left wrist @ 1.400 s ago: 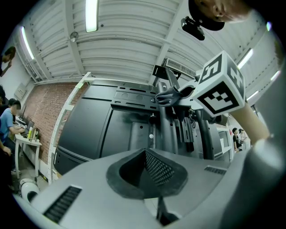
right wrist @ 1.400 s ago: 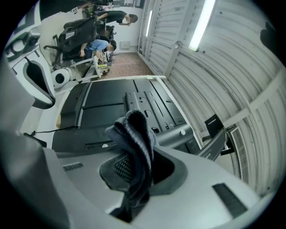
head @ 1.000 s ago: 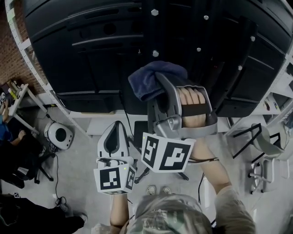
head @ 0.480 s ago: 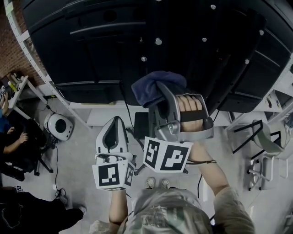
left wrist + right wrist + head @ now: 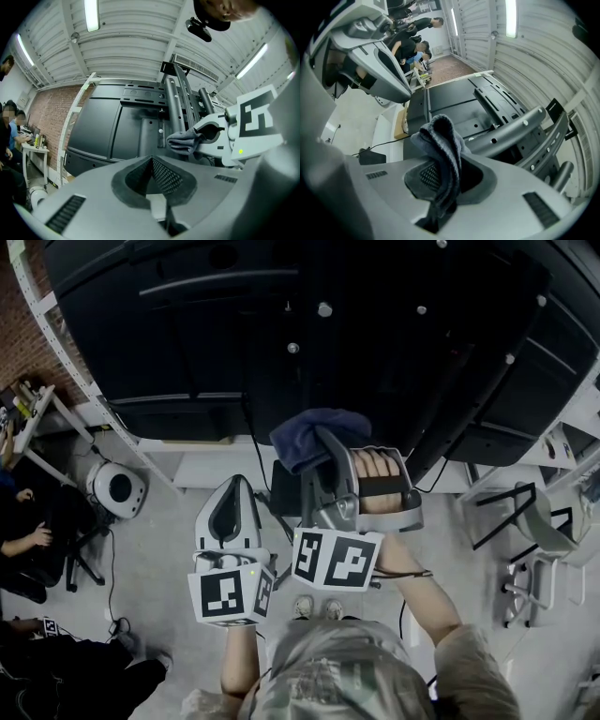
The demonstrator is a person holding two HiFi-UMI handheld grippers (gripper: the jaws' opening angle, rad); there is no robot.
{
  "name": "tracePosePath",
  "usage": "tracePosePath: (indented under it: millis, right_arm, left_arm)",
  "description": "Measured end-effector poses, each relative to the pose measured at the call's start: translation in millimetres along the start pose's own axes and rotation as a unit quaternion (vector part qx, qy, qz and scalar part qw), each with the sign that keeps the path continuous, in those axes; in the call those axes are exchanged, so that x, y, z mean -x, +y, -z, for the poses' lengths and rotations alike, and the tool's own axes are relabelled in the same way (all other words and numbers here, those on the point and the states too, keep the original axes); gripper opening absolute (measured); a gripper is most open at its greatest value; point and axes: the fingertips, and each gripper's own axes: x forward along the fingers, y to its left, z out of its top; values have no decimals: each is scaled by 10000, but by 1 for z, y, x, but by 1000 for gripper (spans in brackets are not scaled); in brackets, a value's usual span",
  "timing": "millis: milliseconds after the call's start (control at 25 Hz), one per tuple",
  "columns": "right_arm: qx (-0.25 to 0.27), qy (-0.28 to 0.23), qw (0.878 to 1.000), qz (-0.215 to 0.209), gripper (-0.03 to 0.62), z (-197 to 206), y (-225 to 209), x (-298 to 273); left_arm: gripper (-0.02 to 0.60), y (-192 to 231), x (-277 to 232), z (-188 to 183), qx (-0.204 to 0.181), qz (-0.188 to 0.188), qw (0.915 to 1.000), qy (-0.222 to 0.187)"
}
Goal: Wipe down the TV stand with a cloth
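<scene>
The black TV stand (image 5: 319, 324) with its bolted upright columns fills the top of the head view, above a white base (image 5: 211, 467). A dark blue cloth (image 5: 309, 435) is bunched in my right gripper (image 5: 319, 444), which is shut on it just in front of the stand's lower edge. In the right gripper view the cloth (image 5: 440, 140) folds up out of the shut jaws of the right gripper (image 5: 445, 161). My left gripper (image 5: 232, 488) hangs lower left of it, shut and empty. In the left gripper view, the left gripper (image 5: 152, 161) points at the stand, with the cloth (image 5: 184, 139) to the right.
A white metal frame (image 5: 70, 371) runs down the left side. A round white device (image 5: 118, 487) sits on the floor beside it. A seated person (image 5: 23, 531) is at far left. Black-framed chairs (image 5: 525, 531) stand at right. Cables trail on the floor below the stand.
My right gripper with the cloth has drawn back from the stand's column, lower in the view. The left gripper stays beside it, still shut.
</scene>
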Motion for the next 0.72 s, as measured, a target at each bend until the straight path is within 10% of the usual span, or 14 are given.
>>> tracePosePath:
  millis: [720]
  right_arm:
    - [-54, 224, 9953, -940, 57, 32, 85, -3]
  left_arm:
    - [14, -2, 15, 28, -19, -133, 9994, 314]
